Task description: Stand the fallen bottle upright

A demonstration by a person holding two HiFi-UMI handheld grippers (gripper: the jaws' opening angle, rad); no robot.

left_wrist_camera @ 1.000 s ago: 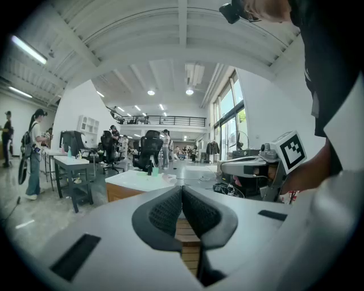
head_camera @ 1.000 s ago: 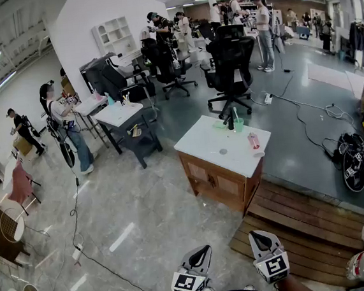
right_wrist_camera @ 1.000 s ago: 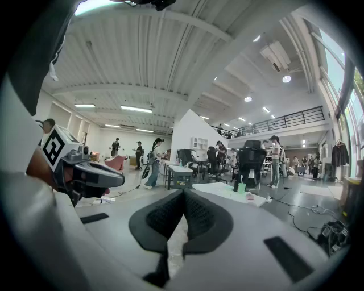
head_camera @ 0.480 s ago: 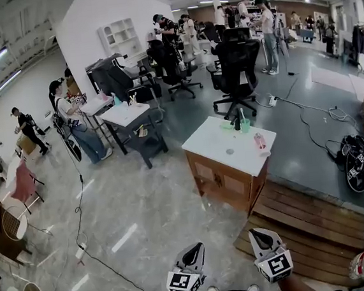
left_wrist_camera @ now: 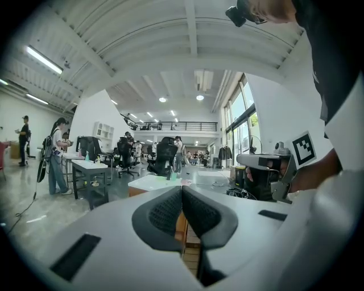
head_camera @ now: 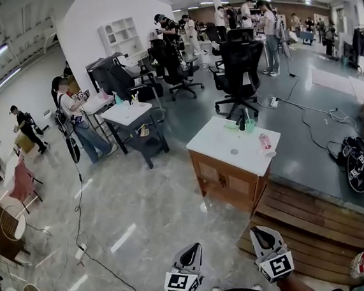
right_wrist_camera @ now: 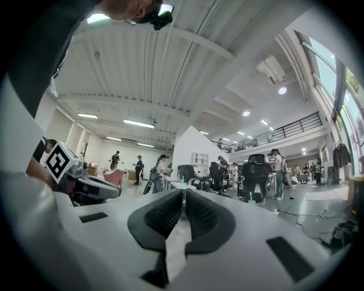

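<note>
**While both grippers stayed empty, a pink bottle lay on its side on a distant cabinet**

As seen from the head camera, the person stood in a large open workshop, looking across a pale stone floor. At the bottom of that view, the left gripper point(head_camera: 193, 249) and the right gripper point(head_camera: 261, 232) were side by side, each with a cube of square markers, both pointing ahead. The left gripper's own view showed its dark ribbed pads point(left_wrist_camera: 166, 211) pressed together with nothing between them. The right gripper's view showed its pads point(right_wrist_camera: 165, 215) closed to a hairline gap, also with nothing between them.

Well apart from both grippers, past a low wooden platform point(head_camera: 305, 222), stood a wooden cabinet with a white top point(head_camera: 215, 141). The pink bottle point(head_camera: 265, 142) lay flat near the right edge of that top. A green cup point(head_camera: 250, 126) stood upright at the far edge, just beside a dark upright object too small to identify.

Behind the cabinet was a black office chair point(head_camera: 240, 62). To the left, a person point(head_camera: 76, 123) stood by a small white-topped table point(head_camera: 126, 114). Cables point(head_camera: 314, 119) trailed across the grey floor on the right.
</note>
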